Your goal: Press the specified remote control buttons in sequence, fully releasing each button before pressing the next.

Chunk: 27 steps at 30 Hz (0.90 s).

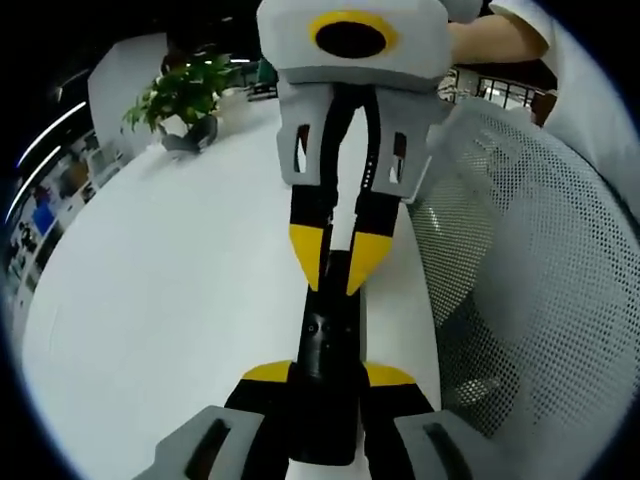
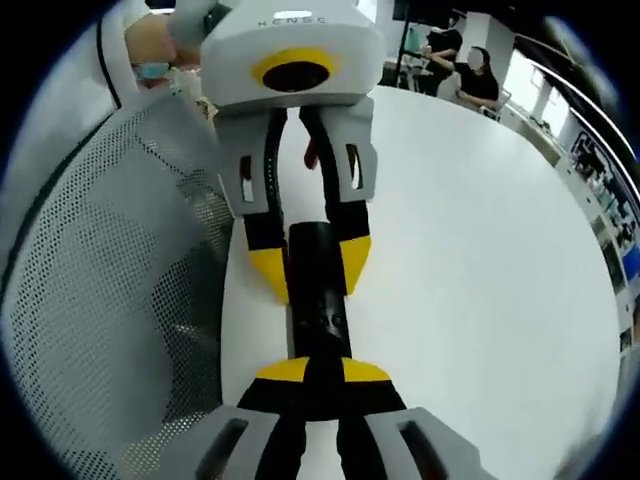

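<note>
A black remote control (image 1: 327,350) lies lengthwise on the white table (image 1: 180,290), near its edge beside a white mesh chair (image 1: 540,270). The left gripper (image 1: 328,375) clamps the remote's near end at 6 o'clock in the left gripper view. The right gripper (image 1: 335,268) reaches in from 12 o'clock, its yellow tips narrowed against the remote's far end. A potted plant (image 1: 185,100) stands at 11 o'clock.

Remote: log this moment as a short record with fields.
remote: black remote, lying on the white table
left tool: jaws on both sides of one end of the remote
right tool: jaws on both sides of the other end, facing the left tool
beside table: white mesh chair
far end: potted plant
</note>
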{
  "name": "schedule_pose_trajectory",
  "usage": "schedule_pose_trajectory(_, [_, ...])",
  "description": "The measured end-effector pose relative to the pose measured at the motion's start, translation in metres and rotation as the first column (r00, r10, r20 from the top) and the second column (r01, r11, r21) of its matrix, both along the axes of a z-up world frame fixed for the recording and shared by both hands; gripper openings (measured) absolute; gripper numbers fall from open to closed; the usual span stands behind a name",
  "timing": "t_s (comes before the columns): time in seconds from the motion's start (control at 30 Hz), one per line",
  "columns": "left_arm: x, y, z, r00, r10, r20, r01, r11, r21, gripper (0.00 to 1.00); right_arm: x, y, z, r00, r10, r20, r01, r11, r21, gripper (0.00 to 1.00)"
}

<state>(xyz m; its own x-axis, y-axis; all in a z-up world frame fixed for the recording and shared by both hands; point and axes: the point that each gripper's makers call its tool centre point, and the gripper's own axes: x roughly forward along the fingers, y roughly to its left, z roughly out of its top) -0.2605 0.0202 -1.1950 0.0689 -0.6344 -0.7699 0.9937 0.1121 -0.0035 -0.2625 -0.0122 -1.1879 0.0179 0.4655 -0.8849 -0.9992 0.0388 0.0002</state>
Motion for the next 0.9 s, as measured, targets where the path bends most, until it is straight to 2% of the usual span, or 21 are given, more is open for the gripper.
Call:
schedule_pose_trajectory(0.07, [-0.0001,0.0003,0.0004,1.0,-0.001,0.0,0.001,1.0,-0.004,0.24,0.0003,-0.0009,0.0006,1.0,-0.017,-0.002,0.017,1.0,0.025,0.07])
schedule_pose_trajectory(0.13, [-0.0003,0.0007,0.0008,1.0,0.003,0.0,-0.003,1.0,-0.011,0.24,0.0,0.0006,0.0024,1.0,-0.006,0.021,0.004,0.994,0.111,0.07])
schedule_pose_trajectory(0.2, [-0.0001,0.0011,0.0009,1.0,0.007,-0.001,-0.007,1.0,-0.019,0.24,0.0004,-0.0001,0.0033,0.999,-0.044,0.014,0.041,0.983,0.178,0.07])
schedule_pose_trajectory(0.23, [-0.0001,0.0012,0.0008,1.0,0.008,-0.002,-0.008,1.0,-0.021,0.24,0.0004,0.0,0.0035,0.998,-0.057,0.008,0.054,0.98,0.193,0.07])
schedule_pose_trajectory(0.4, [-0.0001,0.0013,0.0009,1.0,0.009,0.0,-0.009,1.0,-0.021,0.24,0.0003,0.0031,0.0035,0.999,-0.019,0.03,0.012,0.978,0.208,0.07])
schedule_pose_trajectory(0.5, [0.0,0.0014,0.0008,1.0,0.01,0.0,-0.01,1.0,-0.024,0.24,0.0002,0.0059,0.0031,0.999,0.021,0.036,-0.028,0.981,0.192,0.08])
schedule_pose_trajectory(0.6, [0.0001,0.0013,0.0007,1.0,0.011,0.0,-0.011,1.0,-0.026,0.24,-0.0009,0.0062,0.0022,0.993,0.098,0.064,-0.105,0.987,0.123,0.07])
schedule_pose_trajectory(0.7, [0.0003,0.0011,0.0004,1.0,0.011,-0.001,-0.011,1.0,-0.024,0.24,-0.0015,0.0068,0.0002,0.992,0.118,0.05,-0.119,0.993,0.015,0.07])
schedule_pose_trajectory(0.77, [0.0002,0.0011,0.0003,1.0,0.011,-0.001,-0.011,1.0,-0.024,0.24,-0.0012,0.0077,-0.0004,0.993,0.111,0.037,-0.111,0.994,-0.016,0.07])
schedule_pose_trajectory(0.9, [0.0005,0.0009,0.0002,1.0,0.012,0.0,-0.012,1.0,-0.027,0.24,0.0007,0.0065,-0.0002,0.999,0.03,0.017,-0.031,1.0,0.0,0.07])
